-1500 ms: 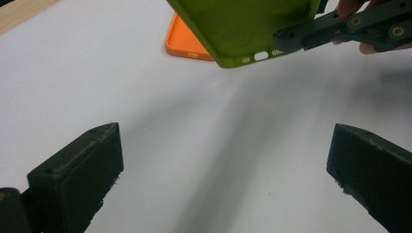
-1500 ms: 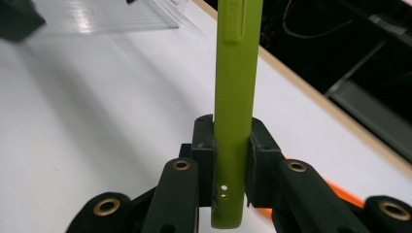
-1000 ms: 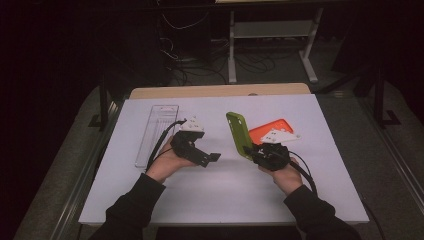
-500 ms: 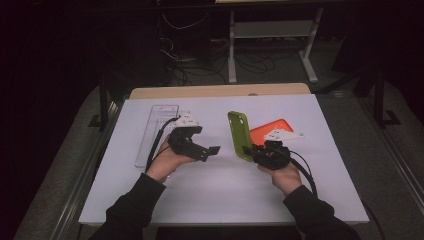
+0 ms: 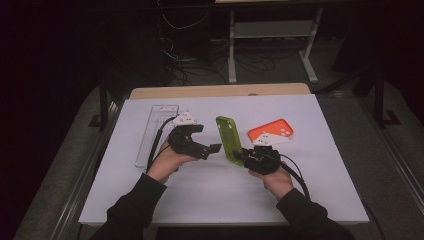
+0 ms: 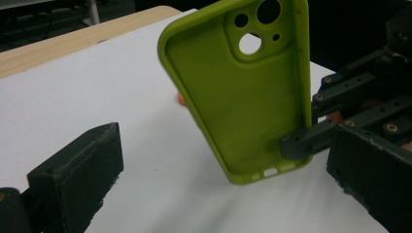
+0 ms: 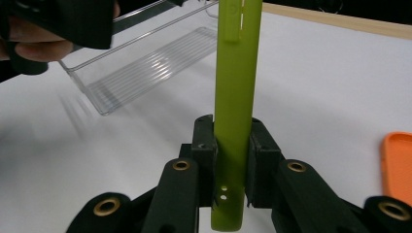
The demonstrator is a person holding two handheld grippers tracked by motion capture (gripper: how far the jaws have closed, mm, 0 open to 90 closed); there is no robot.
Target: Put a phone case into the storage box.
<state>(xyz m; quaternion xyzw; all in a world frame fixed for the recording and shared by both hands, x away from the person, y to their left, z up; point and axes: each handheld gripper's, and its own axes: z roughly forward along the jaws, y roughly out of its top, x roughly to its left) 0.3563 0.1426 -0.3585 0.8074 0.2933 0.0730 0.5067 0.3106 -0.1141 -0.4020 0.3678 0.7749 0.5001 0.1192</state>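
Note:
A lime-green phone case [image 5: 229, 138] stands upright above the white table, its hollow side toward the left gripper. My right gripper [image 5: 241, 156] is shut on its lower edge; in the right gripper view the two pads [image 7: 204, 145] squeeze the case [image 7: 235, 82] edge-on. My left gripper [image 5: 207, 139] is open, its jaws spread wide and pointing at the case from the left, just short of it. In the left gripper view the case [image 6: 243, 92] rises beyond the left gripper [image 6: 226, 145], with one jaw of the right gripper [image 6: 303, 143] clamped on its bottom corner.
An orange phone case [image 5: 270, 131] lies flat behind the right hand, also seen at the right gripper view's edge [image 7: 398, 165]. A clear plastic tray [image 5: 152, 131] lies at the left behind the left hand. The white table top [image 5: 210, 200] ends at a wooden strip at the back.
The right gripper with the green case has edged slightly left, toward the left gripper. The left hand has kept still.

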